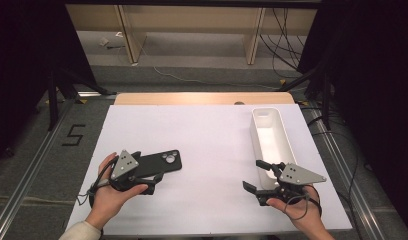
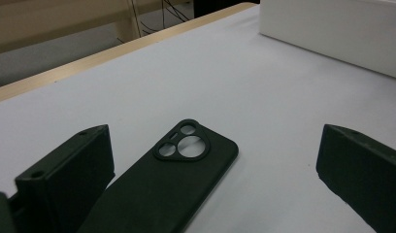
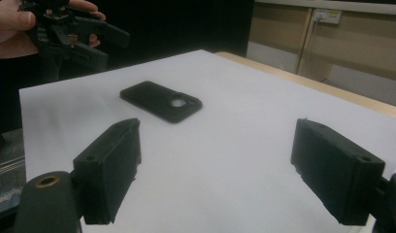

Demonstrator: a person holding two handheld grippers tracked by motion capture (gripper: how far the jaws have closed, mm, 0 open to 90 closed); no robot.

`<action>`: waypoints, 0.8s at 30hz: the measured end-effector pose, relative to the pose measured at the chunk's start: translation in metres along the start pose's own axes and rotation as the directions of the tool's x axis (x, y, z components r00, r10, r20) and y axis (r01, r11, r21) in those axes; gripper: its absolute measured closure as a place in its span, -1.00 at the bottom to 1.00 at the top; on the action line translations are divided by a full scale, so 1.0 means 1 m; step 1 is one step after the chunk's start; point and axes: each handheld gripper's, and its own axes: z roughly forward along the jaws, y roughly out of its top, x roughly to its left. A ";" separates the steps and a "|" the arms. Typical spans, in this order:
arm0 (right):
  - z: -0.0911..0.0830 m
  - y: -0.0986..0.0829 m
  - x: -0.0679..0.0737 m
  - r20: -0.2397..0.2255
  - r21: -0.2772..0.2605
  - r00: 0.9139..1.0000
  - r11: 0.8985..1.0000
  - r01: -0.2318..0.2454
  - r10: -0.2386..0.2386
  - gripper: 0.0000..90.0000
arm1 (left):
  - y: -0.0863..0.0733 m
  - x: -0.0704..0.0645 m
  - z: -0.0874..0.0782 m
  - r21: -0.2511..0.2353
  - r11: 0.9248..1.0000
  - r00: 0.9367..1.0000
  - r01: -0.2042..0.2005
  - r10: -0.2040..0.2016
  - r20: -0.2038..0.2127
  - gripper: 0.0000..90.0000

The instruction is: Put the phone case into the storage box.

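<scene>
A black phone case (image 1: 159,164) lies flat on the white table top (image 1: 212,145), left of centre, its camera cutout toward the right. My left gripper (image 1: 149,167) is open over the case's near end. In the left gripper view the case (image 2: 172,184) runs from under the left jaw out between the jaws of that gripper (image 2: 214,145). My right gripper (image 1: 253,174) stands open and holds nothing, beside the near end of a white bin (image 1: 269,135). The right gripper view looks past its own gripper (image 3: 218,138) at the case (image 3: 159,101) and the left gripper (image 3: 101,43).
The long white bin (image 2: 341,34) stands at the table's right side. A wooden strip (image 1: 204,98) edges the far side. Beyond it are wooden frame legs (image 1: 129,35) and cables (image 1: 282,45) on the floor. A "5" mark (image 1: 73,135) is on the floor at left.
</scene>
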 end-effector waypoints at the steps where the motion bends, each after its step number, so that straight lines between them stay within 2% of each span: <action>1: 0.000 0.000 0.000 0.000 -0.002 1.000 1.000 0.000 0.000 -0.57 | 0.000 0.000 0.000 0.000 1.000 1.000 0.000 0.000 -0.001 -1.00; 7: 0.001 0.000 0.001 -0.002 -0.001 1.000 1.000 0.001 -0.001 -0.57 | 0.000 0.001 0.000 0.000 1.000 1.000 0.002 -0.002 -0.008 -0.98; 8: 0.001 0.000 0.001 -0.003 -0.001 1.000 1.000 0.001 -0.001 -0.57 | 0.001 0.001 0.000 0.004 1.000 1.000 0.002 -0.002 -0.016 -0.92; 9: 0.001 0.000 0.001 -0.003 -0.001 1.000 1.000 0.002 -0.002 -0.57 | 0.002 0.005 0.001 0.008 1.000 0.998 -0.001 0.001 -0.056 -0.80; 10: 0.001 0.000 0.001 -0.003 -0.001 1.000 1.000 0.002 -0.002 -0.57 | 0.002 0.005 0.001 0.008 1.000 0.998 -0.001 0.001 -0.056 -0.64; 11: 0.001 0.000 0.001 -0.003 0.000 1.000 1.000 0.001 -0.001 -0.57 | 0.004 0.007 0.002 0.009 1.000 0.996 0.001 0.000 -0.089 -0.51; 12: 0.001 0.000 0.001 -0.003 0.000 1.000 1.000 0.001 -0.001 -0.57 | 0.005 0.010 0.003 0.021 1.000 0.993 0.001 0.001 -0.122 -0.51; 13: 0.002 0.000 0.002 -0.005 0.003 1.000 1.000 -0.001 0.001 -0.57 | 0.007 0.016 0.007 0.041 0.999 0.985 0.008 0.000 -0.174 -0.15; 14: 0.002 0.000 0.002 -0.005 0.004 1.000 1.000 -0.002 0.002 -0.57 | 0.007 0.016 0.007 0.041 0.999 0.985 0.008 0.000 -0.174 0.02; 15: 0.002 0.000 0.002 -0.005 0.004 1.000 1.000 -0.002 0.002 -0.57 | 0.006 0.021 0.011 0.059 0.998 0.979 0.024 -0.012 -0.202 0.02; 17: 0.003 -0.001 0.002 -0.004 0.006 1.000 1.000 0.001 -0.001 -0.57 | 0.005 0.029 0.016 0.100 0.994 0.972 0.037 -0.012 -0.235 0.46; 19: 0.003 -0.001 0.002 -0.004 0.006 1.000 1.000 0.000 0.000 -0.57 | 0.004 0.038 0.021 0.131 0.989 0.967 0.067 -0.032 -0.253 0.80; 21: 0.003 -0.001 0.002 -0.002 0.004 1.000 1.000 -0.001 0.001 -0.57 | 0.005 0.045 0.027 0.152 0.985 0.959 0.077 -0.031 -0.282 0.98; 24: 0.003 -0.001 0.002 -0.004 0.006 1.000 1.000 0.001 -0.001 -0.57 | 0.007 0.054 0.036 0.183 0.979 0.951 0.087 -0.027 -0.309 1.00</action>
